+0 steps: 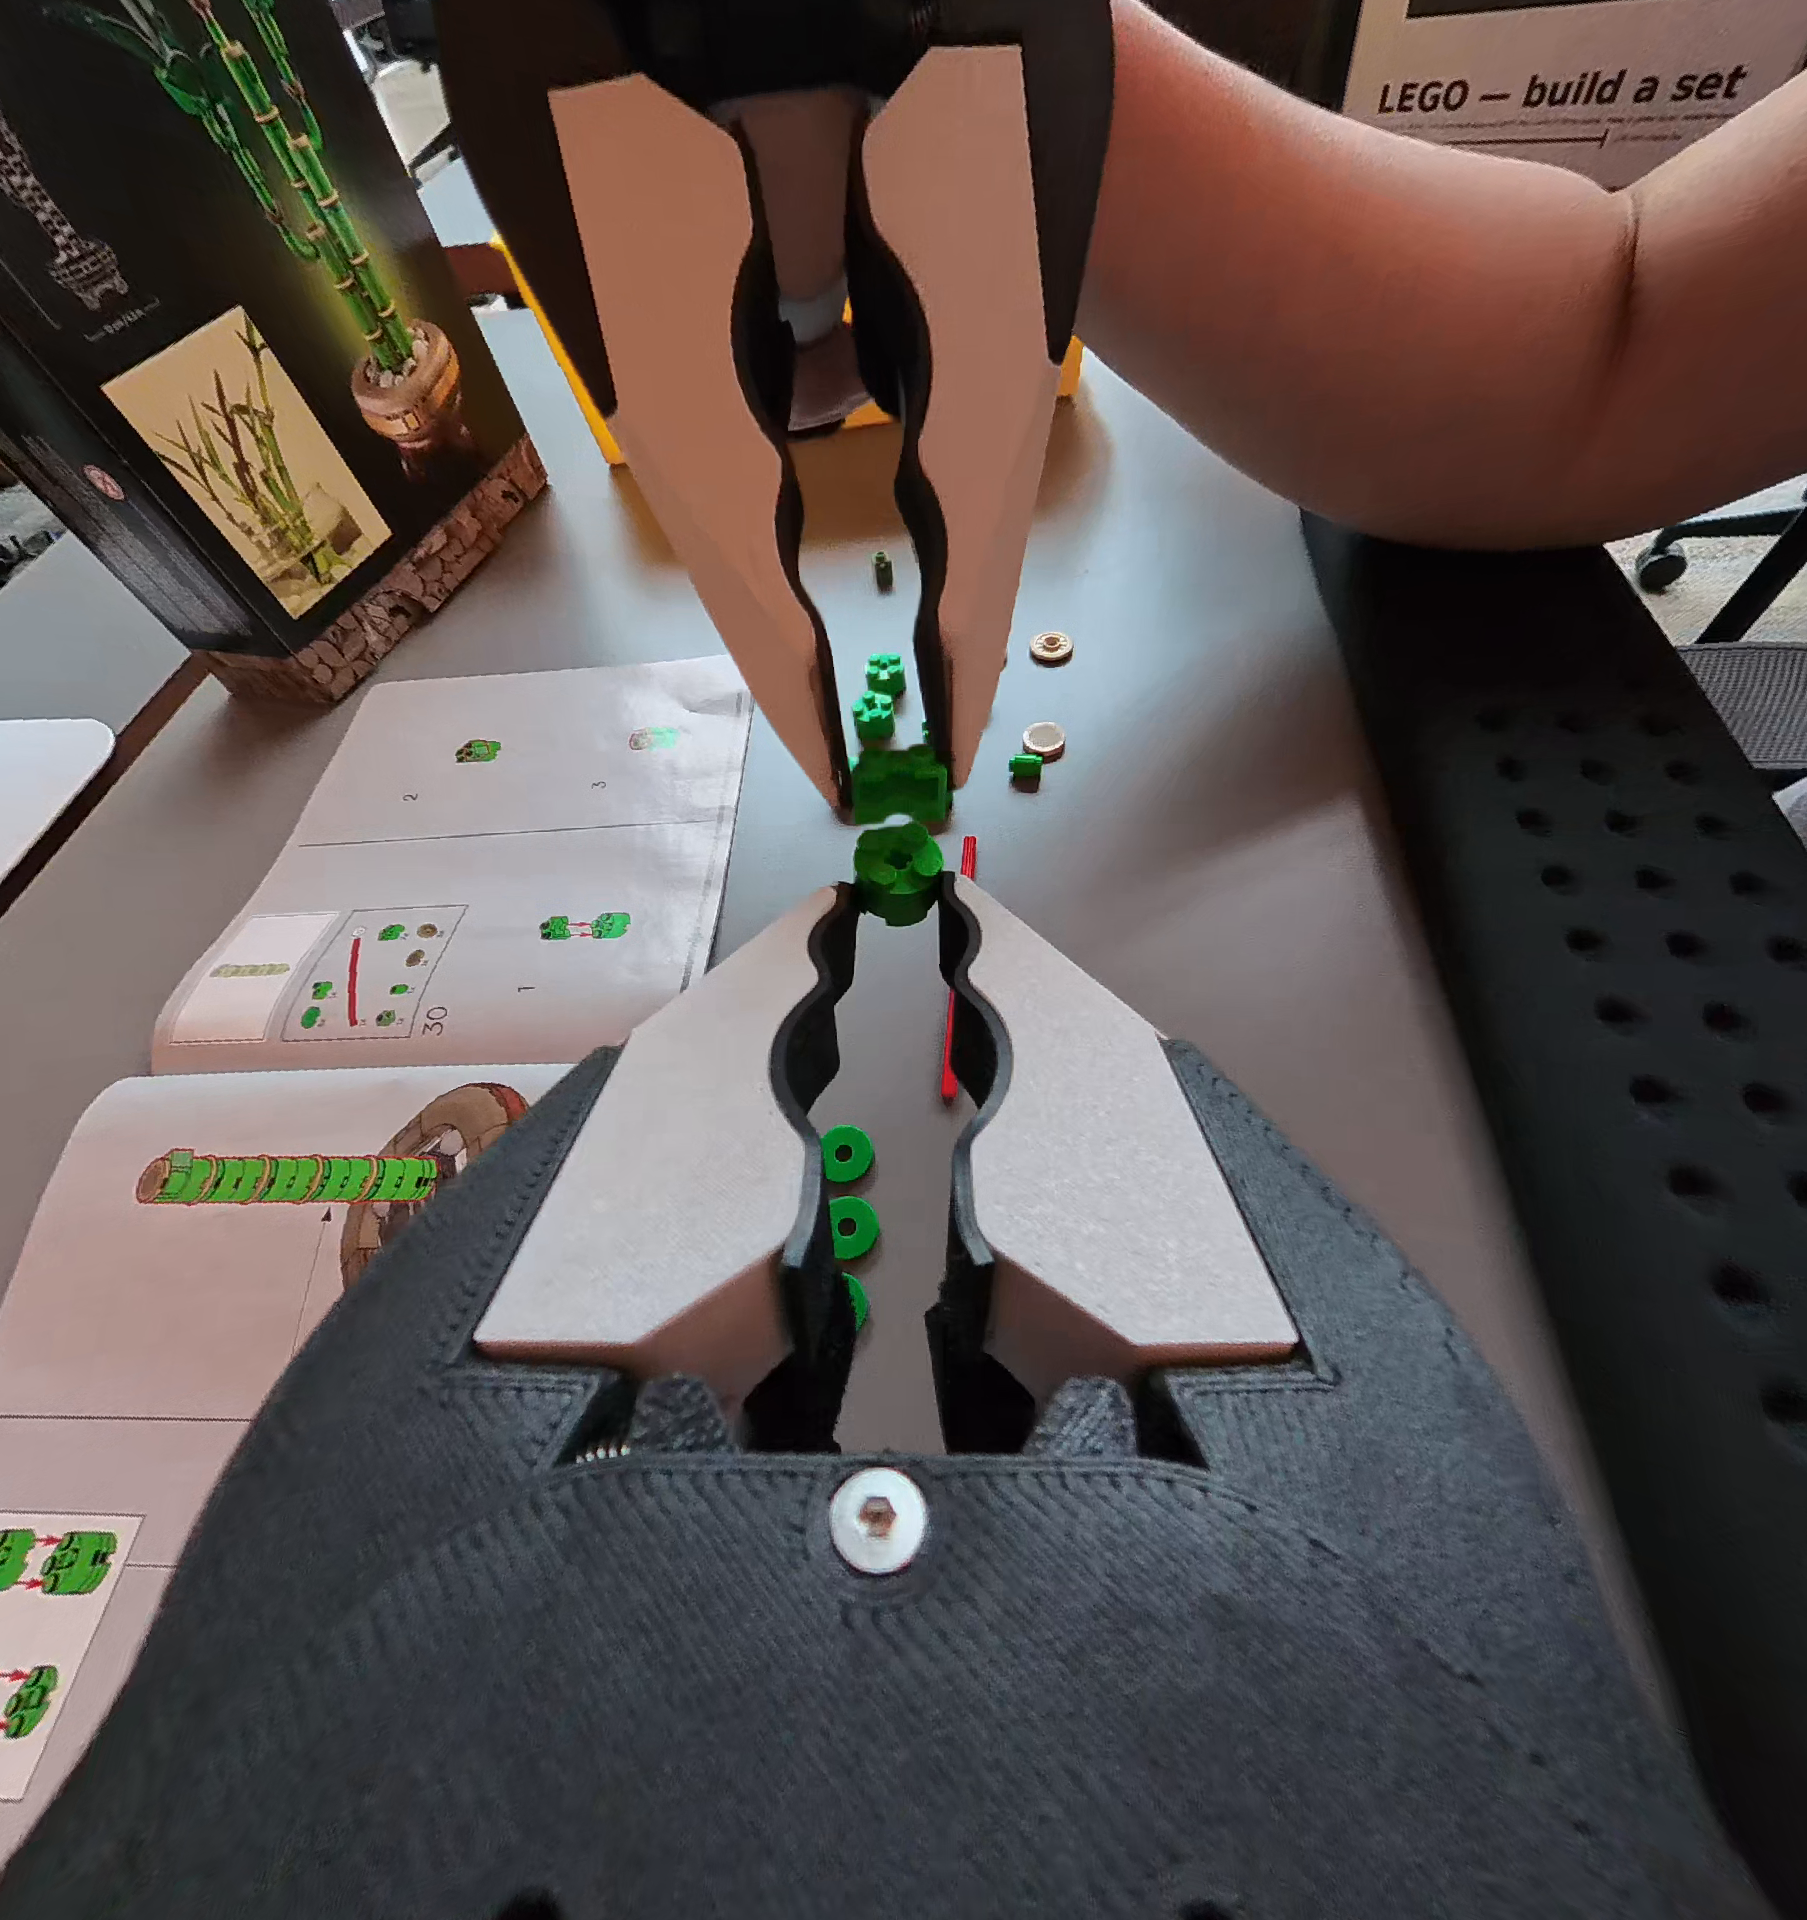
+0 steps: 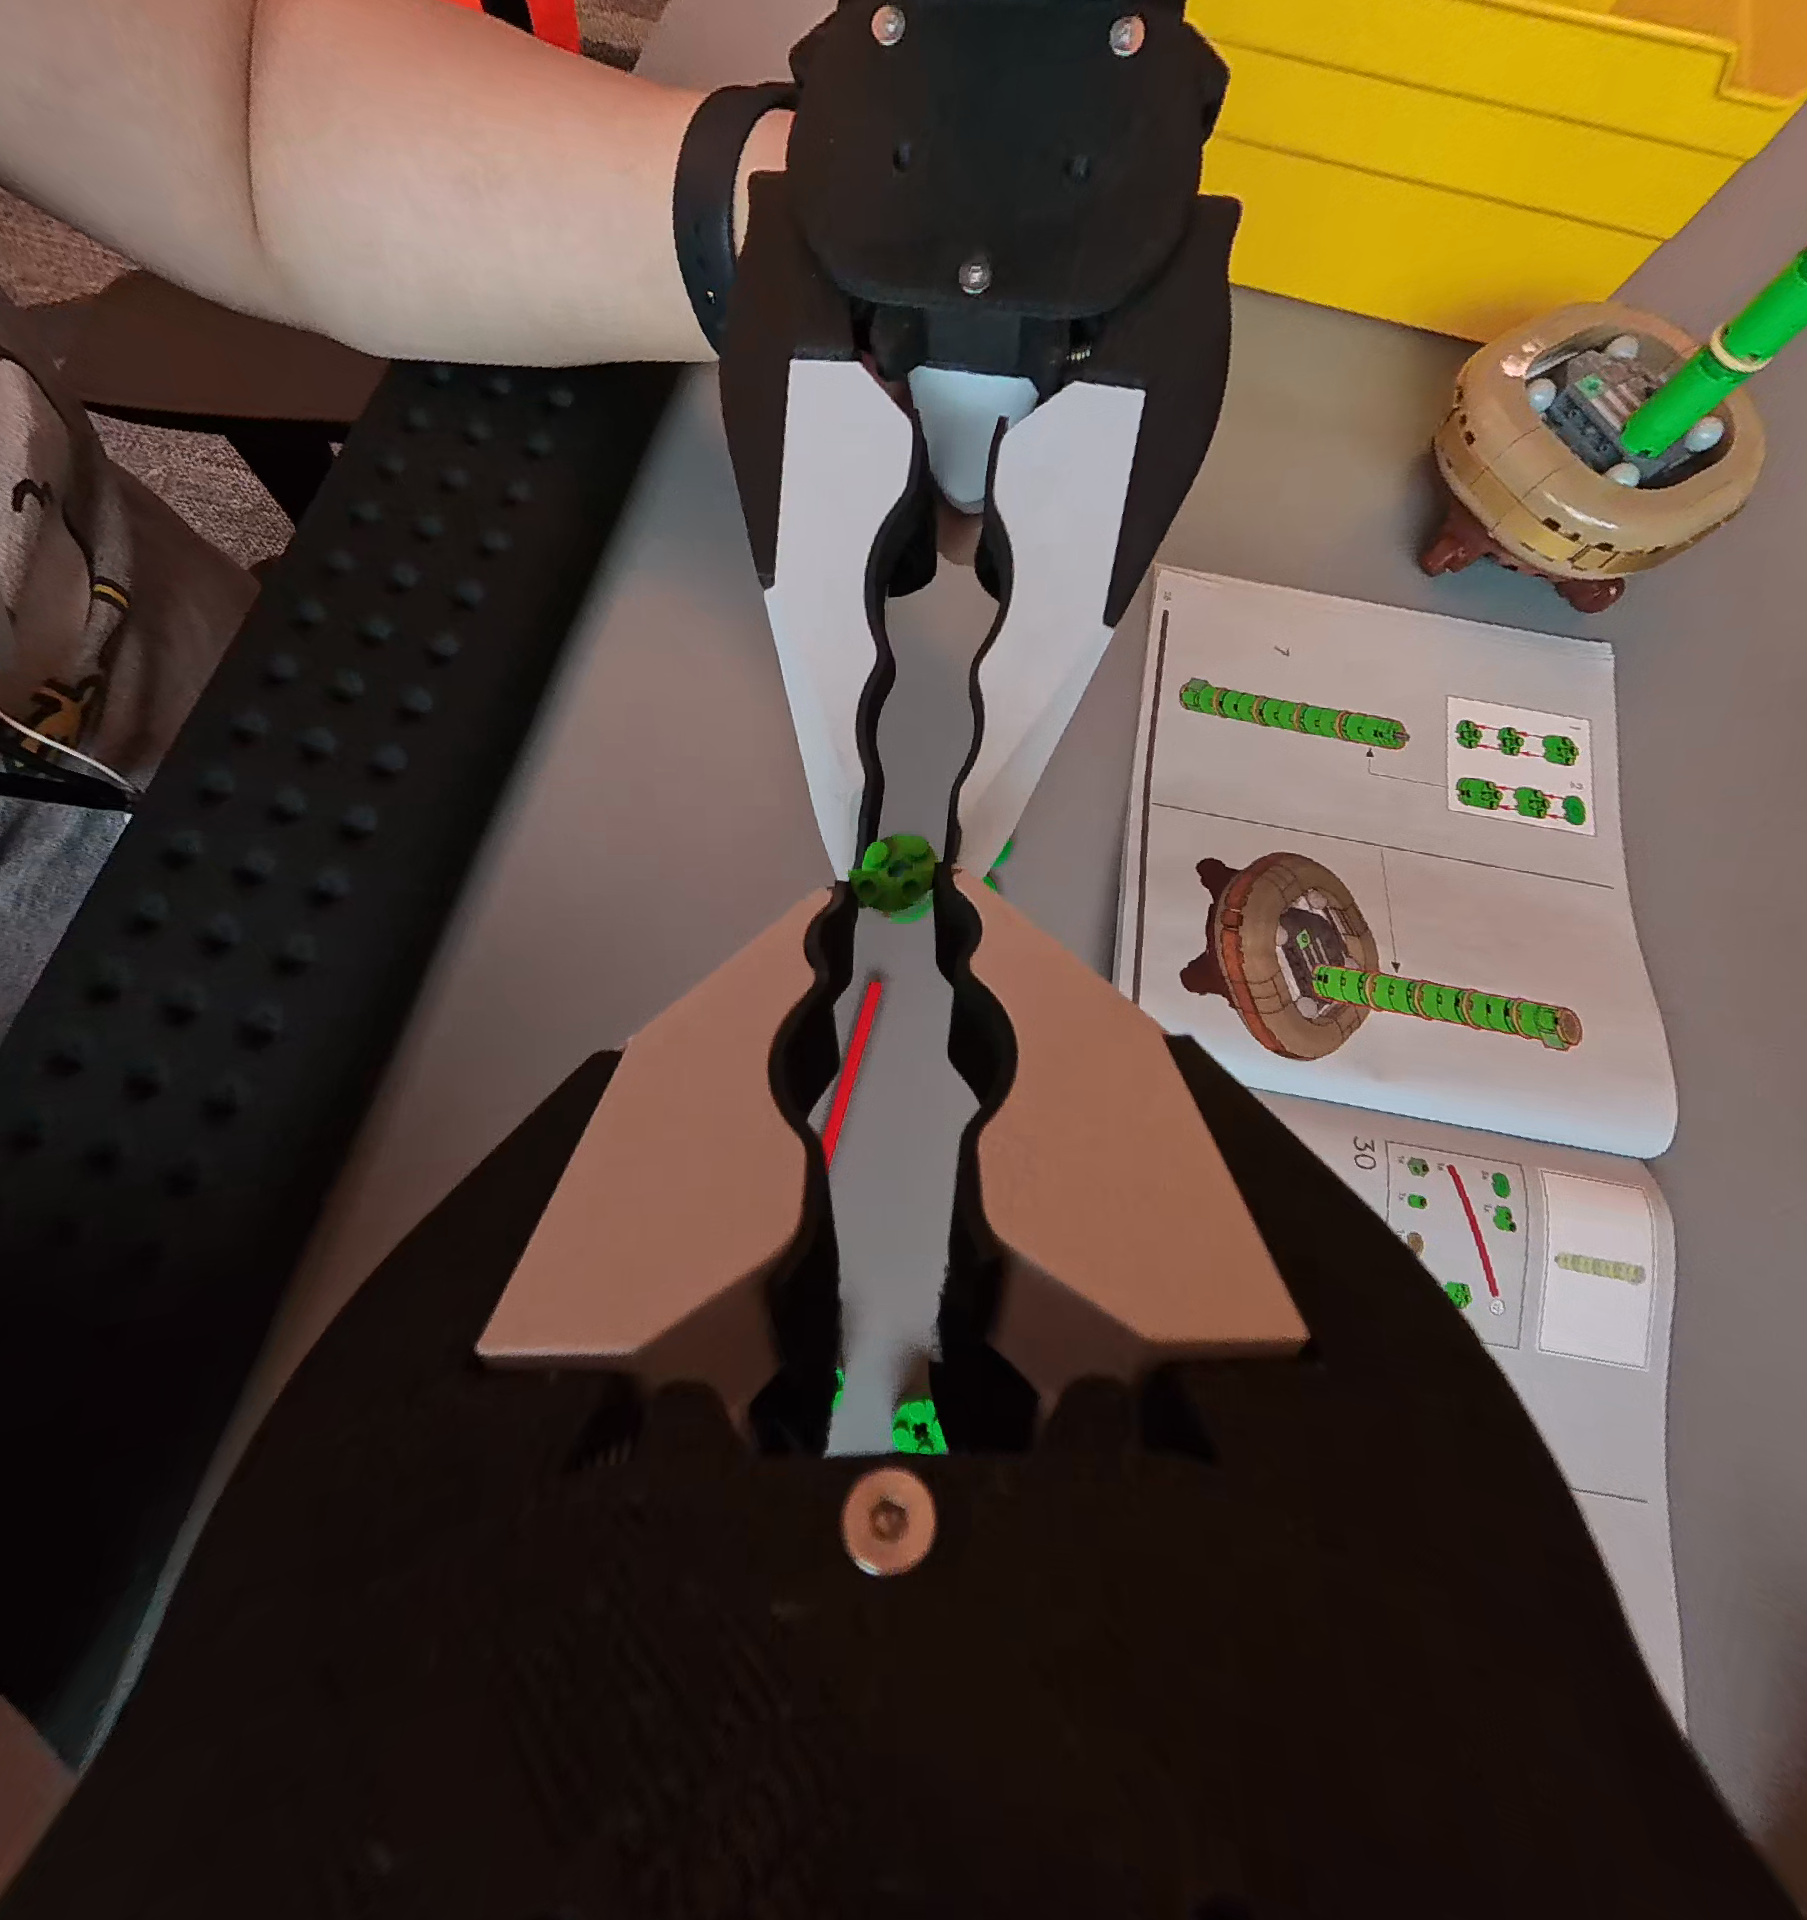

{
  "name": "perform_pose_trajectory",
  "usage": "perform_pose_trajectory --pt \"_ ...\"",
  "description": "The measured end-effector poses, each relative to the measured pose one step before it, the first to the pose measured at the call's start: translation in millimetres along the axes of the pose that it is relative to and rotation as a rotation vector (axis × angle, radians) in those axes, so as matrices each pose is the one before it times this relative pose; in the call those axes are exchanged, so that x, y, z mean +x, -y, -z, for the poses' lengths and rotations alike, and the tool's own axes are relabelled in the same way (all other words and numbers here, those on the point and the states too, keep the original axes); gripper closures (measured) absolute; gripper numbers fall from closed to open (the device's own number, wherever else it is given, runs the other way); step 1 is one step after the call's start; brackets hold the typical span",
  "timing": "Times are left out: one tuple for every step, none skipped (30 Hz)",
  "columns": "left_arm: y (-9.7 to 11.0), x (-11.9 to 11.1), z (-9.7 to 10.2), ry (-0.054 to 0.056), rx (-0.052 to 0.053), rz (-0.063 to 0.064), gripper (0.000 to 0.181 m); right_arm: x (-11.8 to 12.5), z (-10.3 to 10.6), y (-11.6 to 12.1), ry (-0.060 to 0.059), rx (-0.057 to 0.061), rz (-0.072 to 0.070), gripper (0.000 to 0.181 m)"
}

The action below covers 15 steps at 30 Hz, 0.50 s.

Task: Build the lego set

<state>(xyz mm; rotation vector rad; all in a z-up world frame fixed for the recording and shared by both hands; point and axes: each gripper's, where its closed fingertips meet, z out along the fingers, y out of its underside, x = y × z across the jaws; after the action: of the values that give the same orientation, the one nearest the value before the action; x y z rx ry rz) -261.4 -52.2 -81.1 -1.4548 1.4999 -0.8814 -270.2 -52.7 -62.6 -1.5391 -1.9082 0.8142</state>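
In the left wrist view my left gripper [image 1: 897,891] is shut on a green round brick [image 1: 897,871] just above the grey table [image 1: 1138,935]. My right gripper [image 1: 899,800] comes in from the far side, tip to tip with it, shut on a second green brick [image 1: 901,784]. A small gap shows between the two bricks. In the right wrist view my right gripper [image 2: 888,891] meets the left gripper [image 2: 904,847] over a studded green brick [image 2: 888,868]; the other brick is mostly hidden there. A thin red axle [image 1: 953,997] lies on the table under the fingers; it also shows in the right wrist view [image 2: 852,1070].
Green discs [image 1: 845,1153], green bricks [image 1: 878,691], tan round pieces [image 1: 1046,691] lie loose. The open instruction booklet [image 2: 1398,883] is beside them. The set's box [image 1: 203,364], a tan pot with a bamboo stalk [image 2: 1595,457], a yellow bin [image 2: 1450,156] and a black perforated strip [image 2: 255,831] border the space. The tips of both grippers are at nearly the same place.
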Motion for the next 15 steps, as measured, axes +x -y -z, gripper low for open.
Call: perform_pose_trajectory --pt "0.04 0.4 0.03 -0.0014 -0.0017 0.0002 0.167 -0.09 -1.02 0.18 -0.0002 -0.0026 0.0009 0.167" --pt "-0.39 -0.04 -0.04 0.0 -0.0026 0.0007 0.167 -1.0 -1.15 -0.39 0.0048 -0.0048 0.0008 0.167" --pt "-0.32 -0.08 -0.02 0.0003 -0.001 0.0005 0.167 -0.12 -1.06 -1.23 -0.0001 -0.0095 0.0006 0.166" --pt "-0.83 -0.14 -0.15 0.0 -0.005 0.0016 0.167 0.59 -0.63 -0.36 -0.0047 -0.0036 0.0016 0.166" --pt "-0.56 0.13 -0.2 -0.001 -0.0029 0.0007 0.167 0.19 -0.61 -0.38 -0.0016 -0.0036 0.0007 0.166" --pt "-0.32 0.12 -0.2 -0.0001 -0.0028 -0.0001 0.167 -0.33 -0.48 0.08 0.002 -0.0014 -0.0007 0.167" --pt "-0.06 0.27 -0.16 -0.0004 -0.0014 -0.0001 0.167 -0.27 -0.4 0.1 -0.0001 -0.0022 0.0014 0.166" --pt "-0.48 -0.17 0.0 0.001 -0.0033 0.0008 0.167 0.44 -0.35 -0.2 -0.0046 -0.0039 0.0025 0.167" --pt "-0.49 -0.62 0.04 0.004 -0.0044 -0.001 0.167 0.32 -0.42 -0.46 -0.003 -0.0044 0.0 0.167" --pt "-0.53 -0.04 -0.08 0.0014 -0.0036 -0.0026 0.167 -0.08 -0.39 -0.32 0.0 -0.0038 0.0003 0.167" --pt "-0.19 -0.1 -0.06 0.0023 -0.0025 -0.0027 0.167 0.11 -0.16 0.16 -0.0017 -0.0003 0.0032 0.167" --pt "0.07 0.23 -0.17 0.0007 -0.0016 -0.0025 0.167 0.37 -0.03 -0.07 -0.0026 0.0002 0.0033 0.167" --pt "0.12 0.84 -0.13 -0.0044 -0.0018 0.0003 0.167 -0.16 -0.15 0.09 0.0011 0.001 0.0014 0.167" --pt "-0.09 0.5 -0.16 -0.0029 -0.0016 0.0012 0.167 -0.32 -0.1 -0.09 0.0021 -0.0005 -0.0018 0.167" --pt "-0.08 0.52 -0.09 -0.0027 -0.0012 0.0005 0.167 -0.52 -0.3 -0.04 0.0039 -0.0006 -0.0016 0.167"
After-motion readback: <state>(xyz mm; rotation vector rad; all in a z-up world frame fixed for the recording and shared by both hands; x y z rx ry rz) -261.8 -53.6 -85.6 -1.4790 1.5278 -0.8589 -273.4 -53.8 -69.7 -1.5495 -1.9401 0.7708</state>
